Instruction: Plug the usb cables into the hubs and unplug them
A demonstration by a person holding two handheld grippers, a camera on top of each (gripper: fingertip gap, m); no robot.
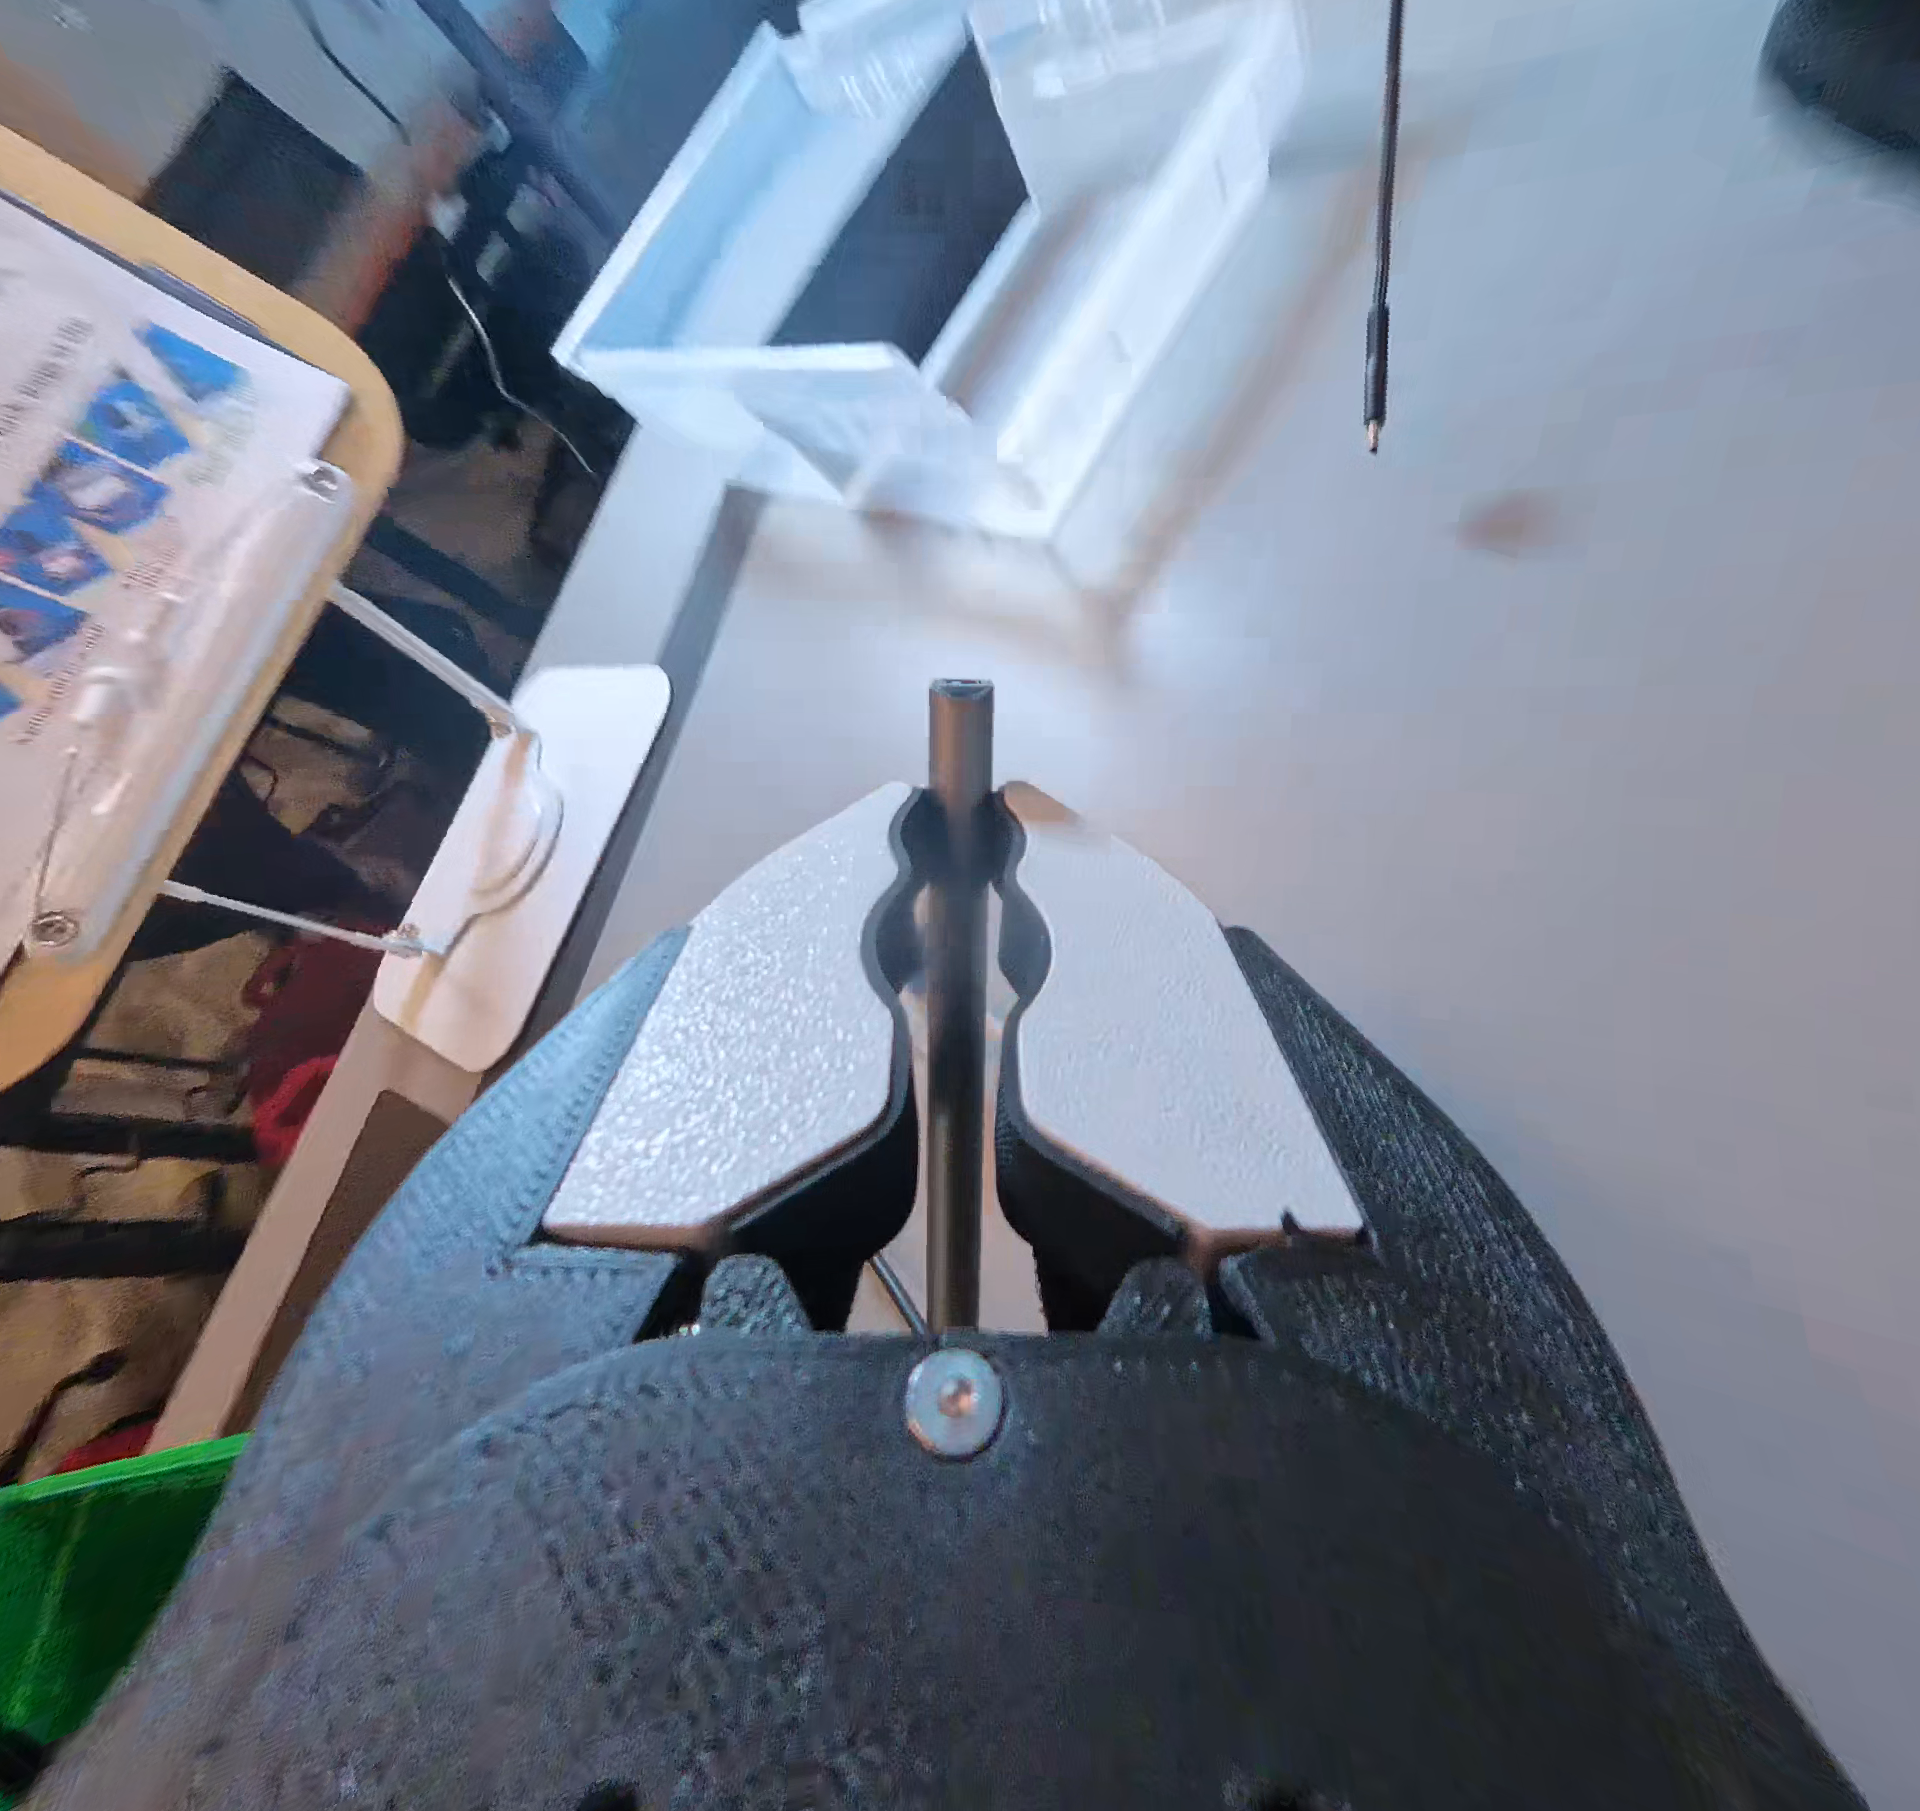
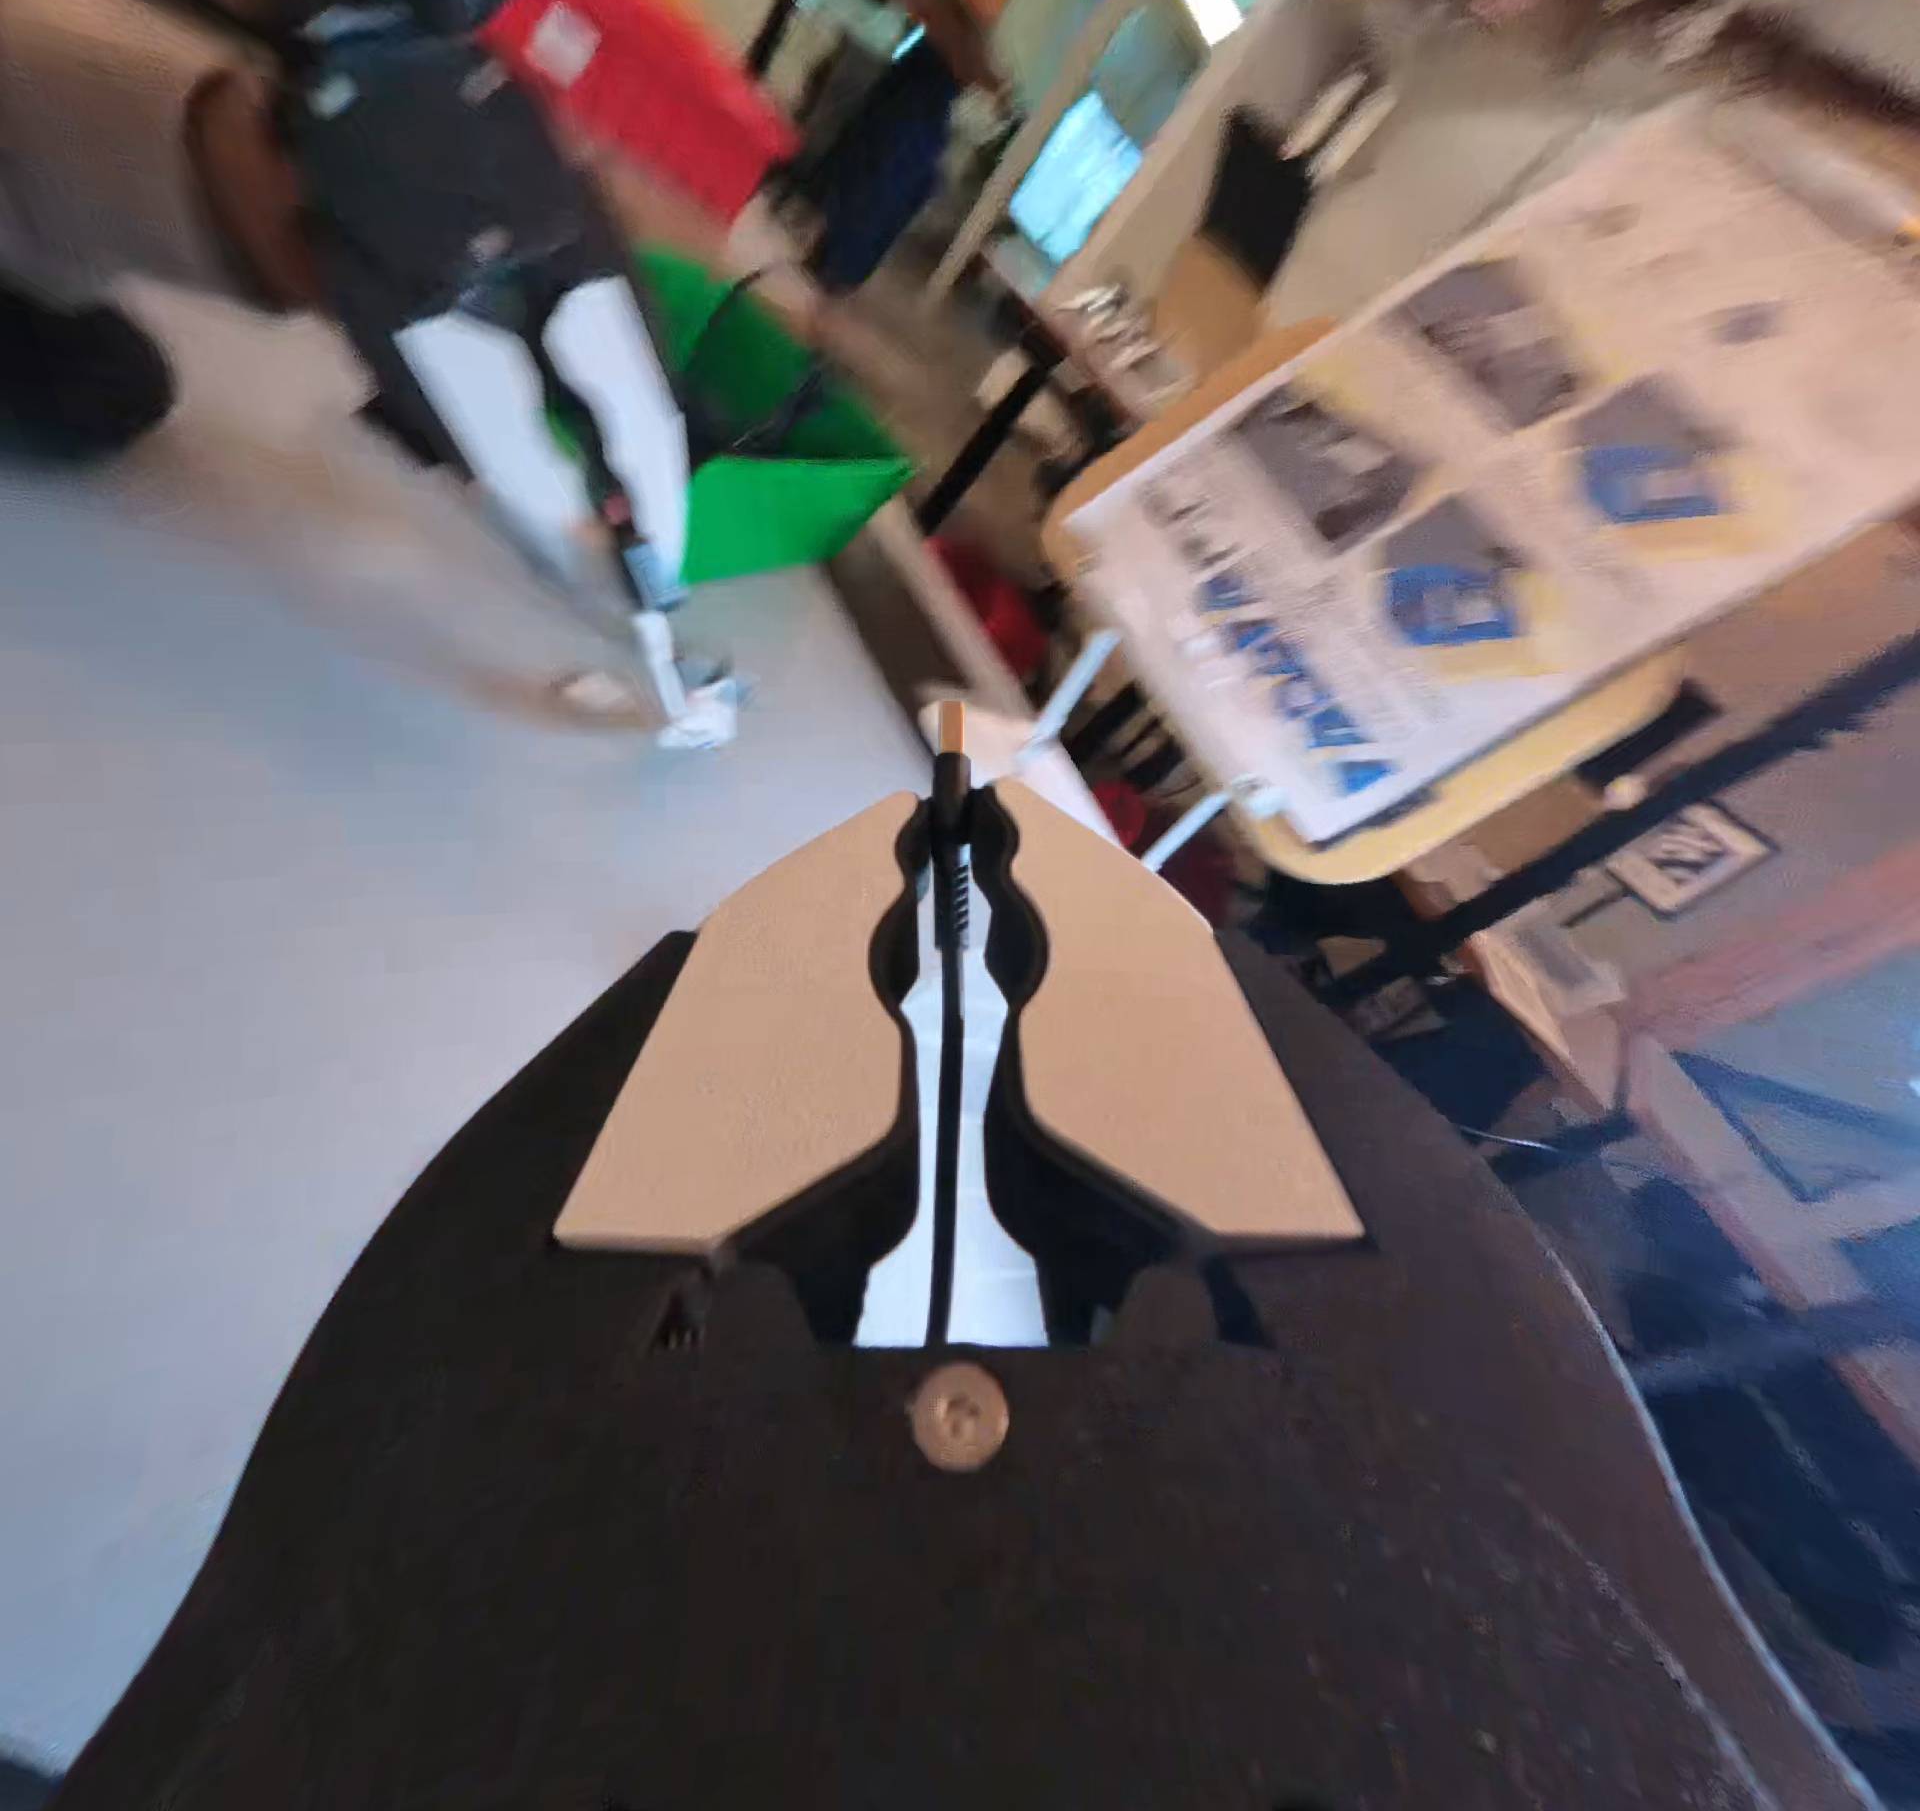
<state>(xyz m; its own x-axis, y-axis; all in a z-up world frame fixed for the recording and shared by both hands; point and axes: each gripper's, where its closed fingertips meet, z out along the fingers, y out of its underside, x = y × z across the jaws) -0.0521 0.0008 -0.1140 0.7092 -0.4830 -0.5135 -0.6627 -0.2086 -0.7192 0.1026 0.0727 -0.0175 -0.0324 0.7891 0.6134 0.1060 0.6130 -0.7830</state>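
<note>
The left gripper has its fingers pinched on a slim dark metal hub, seen end-on as a thin bar that runs up the slot between them and sticks out past the tips, its open end pointing forward over the grey table. The right gripper has its fingers closed on a black usb cable, gripping it at the ribbed strain relief just behind the plug, so the metal plug juts out beyond the tips while the thin cord trails back through the gap. In the left wrist view a second dark cable end hangs down over the far part of the table, apart from everything else, and a clear plastic box sits near the table's left edge. Both views are smeared by motion, so finer detail of the ports cannot be made out. The hub looks light, rigid and smooth, so it could pivot or slide in a grip taken across its narrow sides; a hold near the port end would resist the push of insertion best. The cable is light and limp, useless for pushing except at the stiff plug body, which is where the right fingers hold it. The plug and the port appear well apart, so mating seems not yet begun, and it will call for careful alignment.
</note>
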